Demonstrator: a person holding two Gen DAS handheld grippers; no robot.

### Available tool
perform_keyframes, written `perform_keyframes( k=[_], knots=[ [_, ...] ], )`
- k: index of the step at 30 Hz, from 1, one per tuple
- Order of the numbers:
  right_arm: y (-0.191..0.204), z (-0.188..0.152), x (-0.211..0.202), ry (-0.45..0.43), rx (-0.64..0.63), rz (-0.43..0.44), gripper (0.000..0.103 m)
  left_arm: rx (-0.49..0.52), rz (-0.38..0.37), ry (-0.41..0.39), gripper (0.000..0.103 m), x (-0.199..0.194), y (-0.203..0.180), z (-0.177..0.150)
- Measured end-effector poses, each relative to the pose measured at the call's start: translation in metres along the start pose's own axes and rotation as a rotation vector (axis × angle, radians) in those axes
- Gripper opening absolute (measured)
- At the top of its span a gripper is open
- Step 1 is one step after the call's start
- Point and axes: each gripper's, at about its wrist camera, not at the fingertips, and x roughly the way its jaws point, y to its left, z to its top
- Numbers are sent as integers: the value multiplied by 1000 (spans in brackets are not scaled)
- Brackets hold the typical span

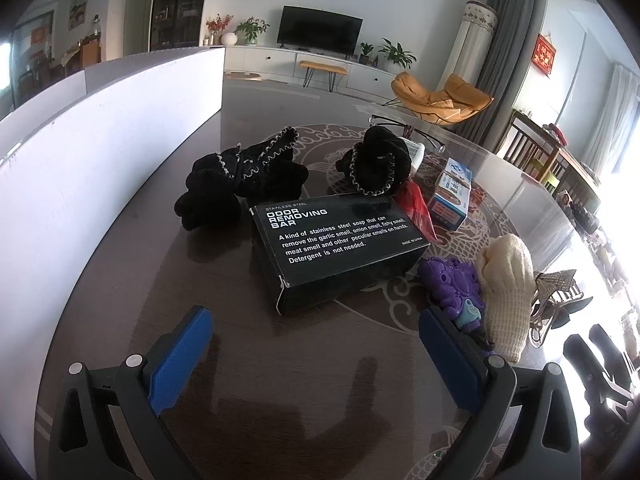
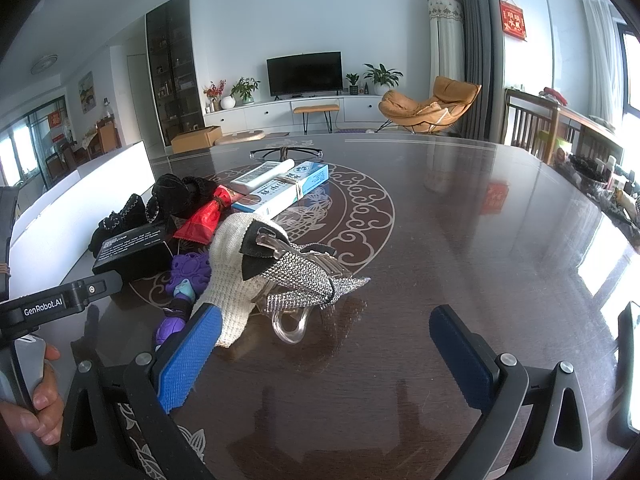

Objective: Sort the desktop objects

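My left gripper (image 1: 316, 344) hangs wide and empty just short of the black box (image 1: 340, 248), lined up on it since it lies nearest and flat; my right gripper (image 2: 324, 344) is wide too, holding nothing, facing the sequin clip (image 2: 308, 276) draped over the cream mitt (image 2: 236, 280); the purple toy (image 1: 452, 284) crowds the box's right end, black gloves (image 1: 240, 180) lie behind, and the white bin (image 1: 100, 152) stands to the left.
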Motion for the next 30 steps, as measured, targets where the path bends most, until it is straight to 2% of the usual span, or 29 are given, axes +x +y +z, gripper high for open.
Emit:
perform_keyframes(
  k=[30],
  knots=[
    [-2,0,-1,0,3,2,103,-44,-30,9,103,6,8,0]
  ],
)
